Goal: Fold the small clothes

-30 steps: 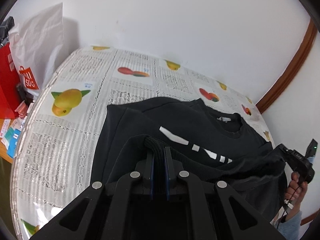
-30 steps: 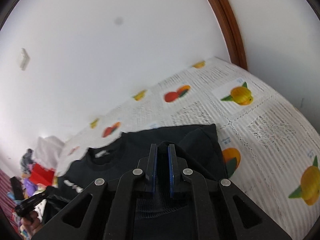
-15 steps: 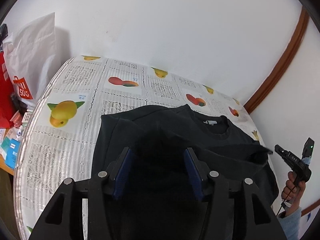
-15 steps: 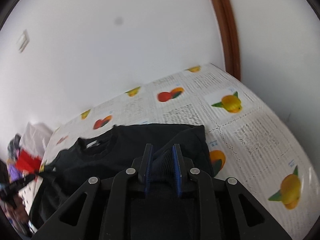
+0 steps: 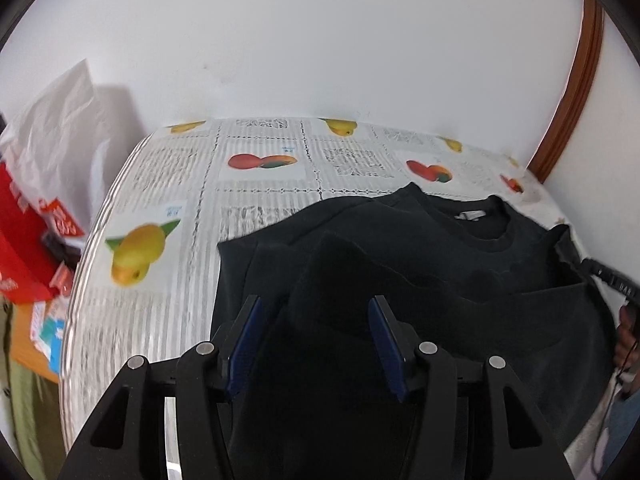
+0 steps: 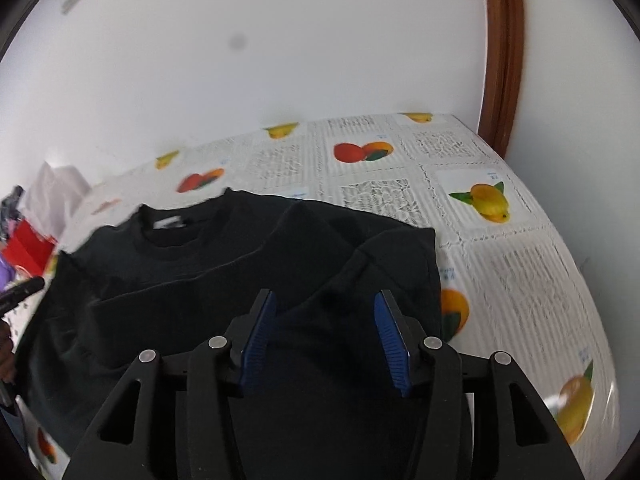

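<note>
A black sweatshirt [image 5: 420, 264] lies on the table with its lower part folded up over the chest, collar toward the wall. It also shows in the right wrist view [image 6: 240, 276]. My left gripper [image 5: 314, 312] is open and empty, hovering just above the folded fabric near its left side. My right gripper [image 6: 325, 308] is open and empty above the fabric near its right side. The right gripper's body [image 5: 608, 276] shows at the right edge of the left wrist view.
The table carries a white cloth printed with fruit [image 5: 260, 184], also seen in the right wrist view [image 6: 500, 240]. A white wall stands behind. A white bag [image 5: 60, 128] and red packages [image 5: 20, 248] sit off the table's left edge. A brown door frame [image 6: 500, 48] stands at right.
Both grippers let go of the sweatshirt's hem and opened wide. The folded lower part now lies over the chest, hiding the white print. Both grippers have pulled back slightly.
</note>
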Demonstrator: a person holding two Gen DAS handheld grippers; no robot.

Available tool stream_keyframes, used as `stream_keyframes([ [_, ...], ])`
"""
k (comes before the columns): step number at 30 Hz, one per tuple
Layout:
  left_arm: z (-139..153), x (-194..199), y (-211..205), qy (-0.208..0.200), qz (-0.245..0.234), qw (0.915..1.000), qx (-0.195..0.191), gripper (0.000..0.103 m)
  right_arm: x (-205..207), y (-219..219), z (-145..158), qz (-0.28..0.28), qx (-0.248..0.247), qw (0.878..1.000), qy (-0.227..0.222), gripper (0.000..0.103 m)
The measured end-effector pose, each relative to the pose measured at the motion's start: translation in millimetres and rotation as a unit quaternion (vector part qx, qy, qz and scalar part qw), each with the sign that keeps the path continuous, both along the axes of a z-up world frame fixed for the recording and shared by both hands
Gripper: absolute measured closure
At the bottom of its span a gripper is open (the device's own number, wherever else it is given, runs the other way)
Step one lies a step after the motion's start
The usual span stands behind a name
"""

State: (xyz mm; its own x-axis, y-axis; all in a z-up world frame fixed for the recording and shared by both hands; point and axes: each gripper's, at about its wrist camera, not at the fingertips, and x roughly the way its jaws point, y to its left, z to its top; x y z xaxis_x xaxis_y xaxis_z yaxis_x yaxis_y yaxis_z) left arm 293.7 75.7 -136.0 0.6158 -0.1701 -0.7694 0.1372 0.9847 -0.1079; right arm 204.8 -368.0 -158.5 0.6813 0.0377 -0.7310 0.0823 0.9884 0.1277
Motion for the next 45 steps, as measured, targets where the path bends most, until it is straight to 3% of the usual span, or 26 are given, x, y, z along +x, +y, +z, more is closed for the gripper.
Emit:
stream_keyframes([
  [5, -11, 20, -5, 0.011, -0.012, 0.9998, 0.009, 0.052, 33, -7, -13, -0.006, -0.019, 0.999, 0.034, 0.048],
  [8, -20, 23, -10, 0.027, -0.026, 0.9993, 0.007, 0.067, 48, -6, -22, 0.007, -0.017, 0.999, 0.051, 0.048],
  [10, -23, 20, -14, 0.013, -0.021, 0.9991, 0.036, 0.086, 55, 0, -28, 0.019, -0.018, 0.998, 0.061, 0.049],
  [11, -22, 18, -14, 0.007, -0.022, 0.9989, 0.040, 0.094, 58, 3, -31, 0.023, -0.022, 0.998, 0.063, 0.059],
  [13, -17, 17, -8, -0.003, -0.016, 0.9996, 0.024, 0.095, 58, 7, -30, 0.023, -0.039, 0.998, 0.053, 0.074],
  [14, -13, 15, -4, -0.012, -0.008, 0.9997, 0.018, 0.096, 55, 8, -26, 0.033, -0.040, 0.998, 0.039, 0.088],
  [17, -5, 14, 14, -0.033, 0.027, 0.9991, 0.003, 0.096, 36, -4, 1, 0.026, -0.027, 0.998, -0.049, 0.090],
  [19, -8, 17, 23, -0.021, 0.034, 0.9990, -0.022, 0.096, 26, -22, 14, -0.006, 0.019, 0.995, -0.094, 0.091],
  [20, -10, 18, 24, -0.017, 0.035, 0.9989, -0.027, 0.096, 26, -27, 13, -0.017, 0.030, 0.995, -0.092, 0.091],
  [23, -17, 20, 21, -0.007, 0.036, 0.9991, -0.021, 0.096, 46, -21, -12, -0.026, -0.009, 0.999, -0.028, 0.090],
  [26, -19, 18, 19, -0.004, 0.038, 0.9992, -0.015, 0.095, 61, -23, -36, -0.033, -0.003, 0.999, 0.024, 0.088],
  [29, -17, 17, 18, 0.002, 0.042, 0.9990, -0.011, 0.092, 58, -29, -30, -0.043, 0.015, 0.999, 0.023, 0.083],
  [32, -14, 14, 19, 0.007, 0.048, 0.9988, -0.010, 0.092, 47, -25, -20, -0.052, -0.004, 0.998, 0.024, 0.073],
  [41, 2, -25, 19, -0.004, 0.054, 0.9986, -0.001, 0.073, -9, 1, 9, -0.034, -0.004, 0.999, 0.001, 0.063],
  [43, 6, -39, 20, -0.009, 0.054, 0.9985, -0.001, 0.067, -22, 14, 12, -0.024, -0.007, 1.000, -0.004, 0.061],
  [45, 9, -53, 23, -0.010, 0.054, 0.9985, -0.003, 0.053, -31, 26, 15, -0.010, -0.011, 1.000, -0.006, 0.058],
])
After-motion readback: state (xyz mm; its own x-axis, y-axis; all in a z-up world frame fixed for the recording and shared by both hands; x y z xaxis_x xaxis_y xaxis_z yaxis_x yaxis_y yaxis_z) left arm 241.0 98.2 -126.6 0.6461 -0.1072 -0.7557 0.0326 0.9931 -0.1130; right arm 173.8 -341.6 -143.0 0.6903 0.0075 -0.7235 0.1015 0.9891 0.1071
